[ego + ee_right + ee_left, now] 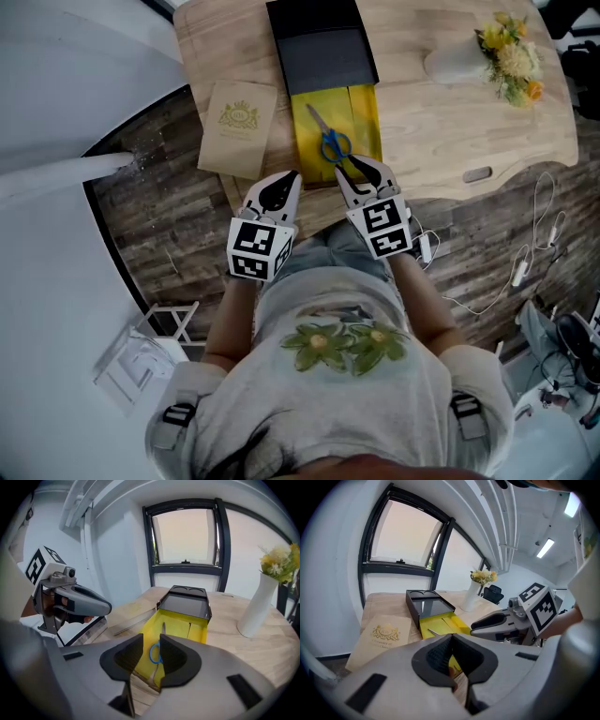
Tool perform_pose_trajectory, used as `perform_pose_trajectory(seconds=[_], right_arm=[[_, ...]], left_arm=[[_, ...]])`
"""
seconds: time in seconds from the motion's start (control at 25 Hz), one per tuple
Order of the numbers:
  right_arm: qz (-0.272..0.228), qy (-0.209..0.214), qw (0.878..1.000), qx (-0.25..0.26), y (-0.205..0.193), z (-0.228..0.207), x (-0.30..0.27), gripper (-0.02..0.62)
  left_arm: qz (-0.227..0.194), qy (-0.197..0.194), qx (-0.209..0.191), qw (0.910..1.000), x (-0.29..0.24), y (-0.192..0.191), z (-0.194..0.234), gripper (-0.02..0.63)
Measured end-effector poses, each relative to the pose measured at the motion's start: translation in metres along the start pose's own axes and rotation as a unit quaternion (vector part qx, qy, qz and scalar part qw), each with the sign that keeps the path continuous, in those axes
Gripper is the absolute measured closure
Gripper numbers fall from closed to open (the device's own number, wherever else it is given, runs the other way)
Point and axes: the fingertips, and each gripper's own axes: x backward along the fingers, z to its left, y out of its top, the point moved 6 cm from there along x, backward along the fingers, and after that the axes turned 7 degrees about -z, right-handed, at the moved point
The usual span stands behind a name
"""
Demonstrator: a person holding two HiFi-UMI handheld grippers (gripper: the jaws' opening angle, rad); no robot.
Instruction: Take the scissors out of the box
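**Fig.** Approach to the scissors (330,141), which are lying with blades pointing away from you in the yellow tray (367,117) drawn out of the black box (319,42).

**Grippers.** You are holding the right gripper (151,640) just short of the blue handles. Its jaws are parted by a narrow gap and are gripping nothing. The left gripper (451,638) is hovering just beside the tray's near left corner, jaws pressed together and empty.

**Likely hazards.**
- The narrow gap is probably leaving little room for the handle loops, so a pad may be shoving the scissors deeper into the tray instead of straddling them.
- A pinch on one loop alone may be letting the blades swing open or tilt on lifting.
- The light tray may be sliding along with the pull unless the left gripper is steadying it.

**Surface.** A pale wooden table (441,122) is also carrying a crested beige booklet (239,117) and a white vase of flowers (502,52).

**Room.** A plank floor (159,206), loose cables (525,262) and a dark-framed window (187,534) are showing.
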Motion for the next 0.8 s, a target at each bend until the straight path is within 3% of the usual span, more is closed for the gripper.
perform_pose_trajectory(seconds=[0.8], right_arm=[[0.08, -0.002, 0.997, -0.003, -0.026, -0.017, -0.051, 0.495]], left_arm=[[0.021, 0.009, 0.014, 0.9996, -0.025, -0.018, 0.016, 0.598]])
